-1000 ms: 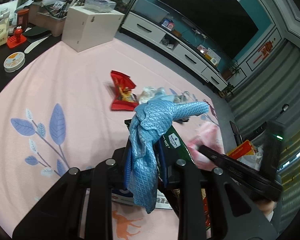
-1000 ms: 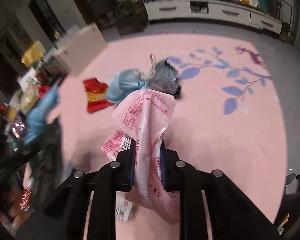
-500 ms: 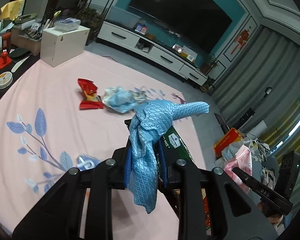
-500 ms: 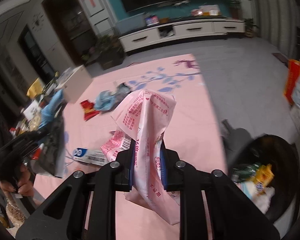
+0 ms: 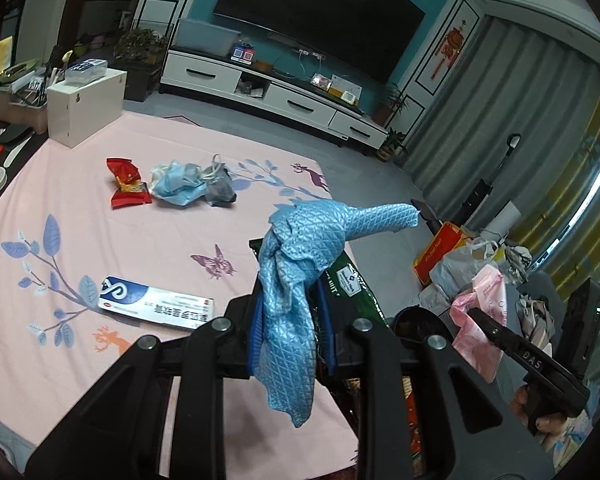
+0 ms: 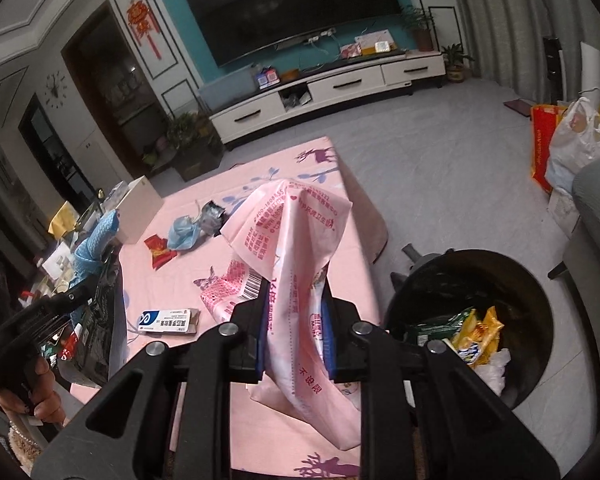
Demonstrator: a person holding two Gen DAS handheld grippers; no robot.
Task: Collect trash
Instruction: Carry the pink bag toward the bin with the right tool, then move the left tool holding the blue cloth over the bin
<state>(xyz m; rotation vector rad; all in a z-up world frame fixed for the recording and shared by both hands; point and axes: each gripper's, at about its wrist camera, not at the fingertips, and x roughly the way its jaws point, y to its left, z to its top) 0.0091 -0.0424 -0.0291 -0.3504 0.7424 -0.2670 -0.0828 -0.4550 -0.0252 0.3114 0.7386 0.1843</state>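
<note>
left gripper point(image 5: 291, 330) clamped on blue cloth point(image 5: 300, 264), right gripper point(image 6: 296, 332) clamped on pink wrapper point(image 6: 296, 248), black bin point(image 6: 540, 280) nearby

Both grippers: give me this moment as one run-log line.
left gripper: shut on blue cloth | right gripper: shut on pink wrapper | bin: right of table, part-filled | on table: red wrapper, box

"DAS" on right gripper point(image 5: 534, 358) body
</note>
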